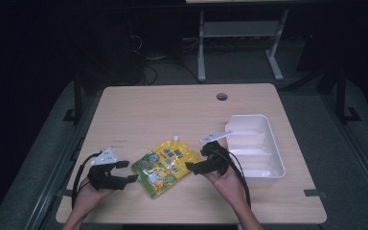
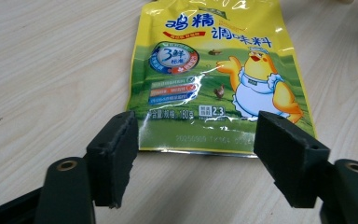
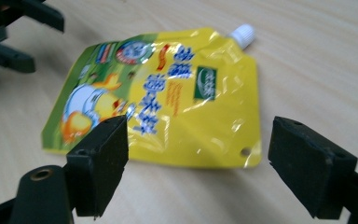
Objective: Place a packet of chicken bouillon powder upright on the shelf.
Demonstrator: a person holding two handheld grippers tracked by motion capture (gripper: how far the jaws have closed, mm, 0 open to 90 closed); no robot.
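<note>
Near the worktop's front edge, the left tongs and right tongs stand released either side of a flat yellow seasoning pouch; a clean pinch on its sealed edges looks best. A white tray waits by the right edge.

The left tongs rise from the bottom edge with their two black jaws set wide apart and nothing between the pads. Just beyond the jaw tips a yellow and green seasoning pouch lies flat on the pale wooden surface, its sealed bottom edge nearest the tongs and running across the gap between the jaws. The print faces up: blue characters along the far end, a round blue badge on the side of the left jaw, a cartoon chick in a white apron on the side of the right jaw. The pads do not touch the pouch.
</note>
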